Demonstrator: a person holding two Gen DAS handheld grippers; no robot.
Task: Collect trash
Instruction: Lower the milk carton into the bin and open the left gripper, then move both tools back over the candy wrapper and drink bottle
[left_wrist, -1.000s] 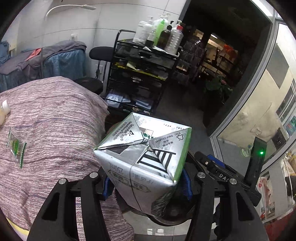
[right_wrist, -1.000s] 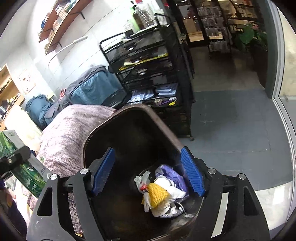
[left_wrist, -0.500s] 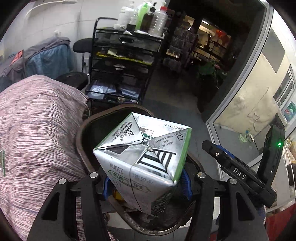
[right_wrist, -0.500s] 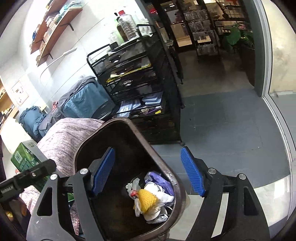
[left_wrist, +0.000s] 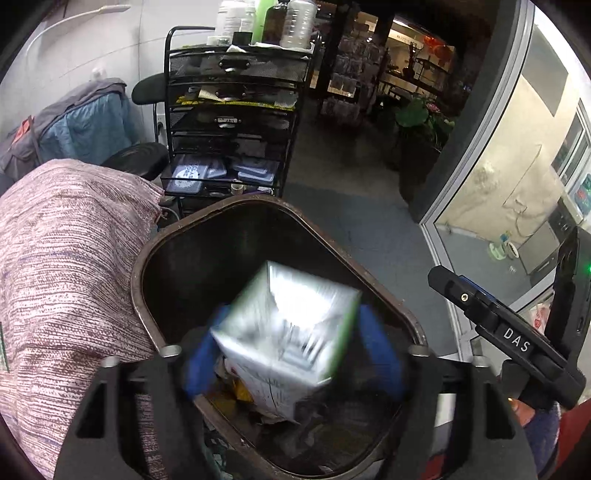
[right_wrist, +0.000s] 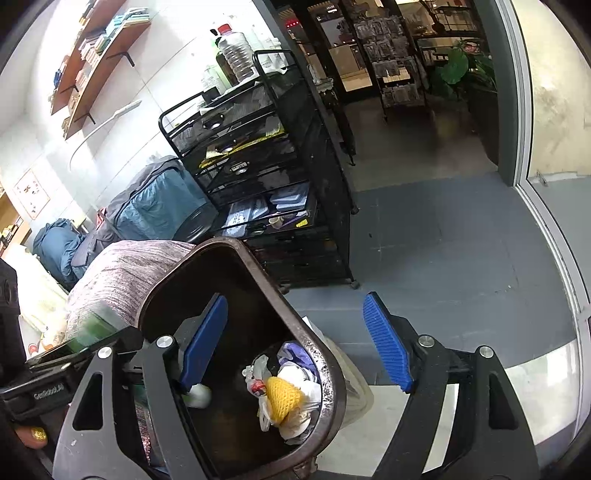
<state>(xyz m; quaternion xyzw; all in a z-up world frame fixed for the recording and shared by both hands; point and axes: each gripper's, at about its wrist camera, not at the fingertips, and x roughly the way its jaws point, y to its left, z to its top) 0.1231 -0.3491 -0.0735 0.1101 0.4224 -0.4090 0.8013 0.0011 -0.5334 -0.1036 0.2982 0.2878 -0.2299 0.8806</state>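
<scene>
Silver carton (left_wrist: 284, 343) between opening left tool (left_wrist: 291, 354), over bin (left_wrist: 140, 258).

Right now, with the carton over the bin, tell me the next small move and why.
Probably just let the left hand-held gripper finish opening. Its jaws are opening, the blurred carton between its pads sits over the brown bin mouth, so it should fall in with the trash.

A black mesh drawer cart (right_wrist: 258, 177) topped with bottles (right_wrist: 236, 55) stands against the white wall (right_wrist: 122, 77) on the grey floor (right_wrist: 424, 258), with wooden wall shelves (right_wrist: 96, 55) high to its left, blue bags (right_wrist: 155, 203) beside it, and a glass door (left_wrist: 517, 166) at right.
</scene>
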